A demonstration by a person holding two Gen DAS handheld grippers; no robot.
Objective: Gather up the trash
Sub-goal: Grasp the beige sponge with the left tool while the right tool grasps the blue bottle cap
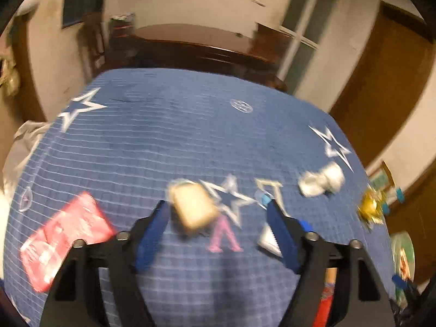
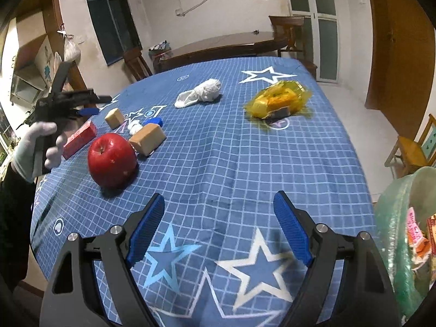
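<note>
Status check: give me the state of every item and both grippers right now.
left gripper: open, nothing held
right gripper: open, nothing held
apple: whole, upright on cloth
yellow wrapper: crumpled, on cloth
white tissue: crumpled, on cloth
red packet: lying flat
green bag: open, trash inside

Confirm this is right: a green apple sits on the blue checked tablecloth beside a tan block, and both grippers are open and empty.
One thing is wrong: the apple is red, not green, as the right wrist view shows. It does sit on the blue checked tablecloth beside a tan block, and the left gripper and right gripper are open and empty.
</note>
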